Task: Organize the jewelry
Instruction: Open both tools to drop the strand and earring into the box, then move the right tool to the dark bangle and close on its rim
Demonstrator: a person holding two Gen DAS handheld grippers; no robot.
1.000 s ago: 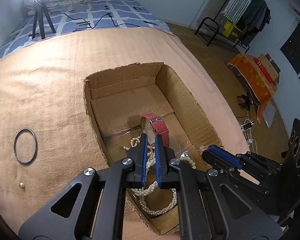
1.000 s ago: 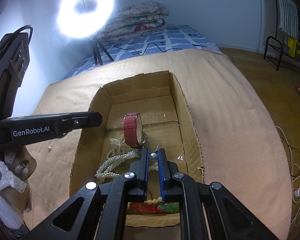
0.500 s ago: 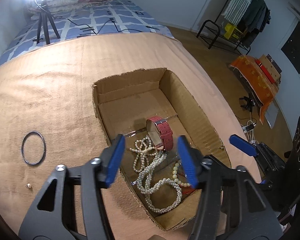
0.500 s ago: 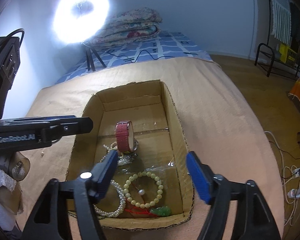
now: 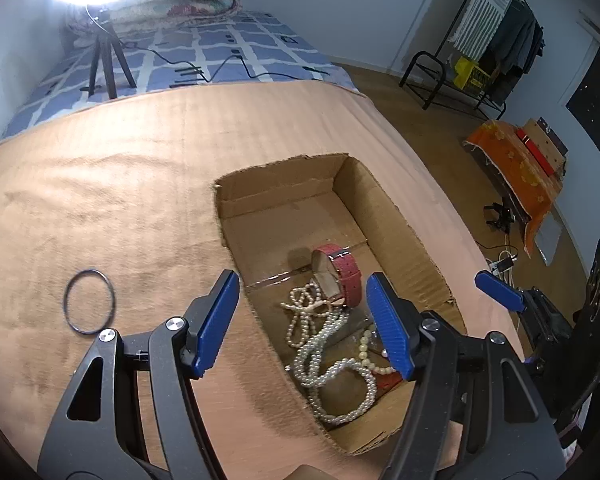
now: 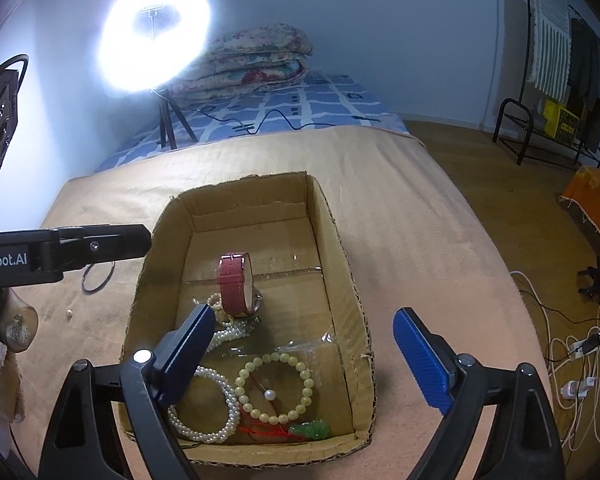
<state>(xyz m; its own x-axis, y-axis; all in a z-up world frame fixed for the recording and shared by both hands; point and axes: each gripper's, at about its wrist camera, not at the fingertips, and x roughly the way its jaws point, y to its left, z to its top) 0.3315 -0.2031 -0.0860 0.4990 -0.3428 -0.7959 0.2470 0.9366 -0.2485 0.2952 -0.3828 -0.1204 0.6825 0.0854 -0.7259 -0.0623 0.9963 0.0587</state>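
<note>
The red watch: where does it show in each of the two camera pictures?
Left wrist view: the red watch stands on edge right of centre, inside the cardboard box, just beyond the pearl necklace.
Right wrist view: the watch stands left of centre, mid-box.
Shared landmark: the thin black ring on the tan cloth, left of the box in both.

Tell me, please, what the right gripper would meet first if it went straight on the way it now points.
Most likely the bead bracelet on the floor of the cardboard box, directly ahead between the open right gripper; depth is hard to judge.
</note>
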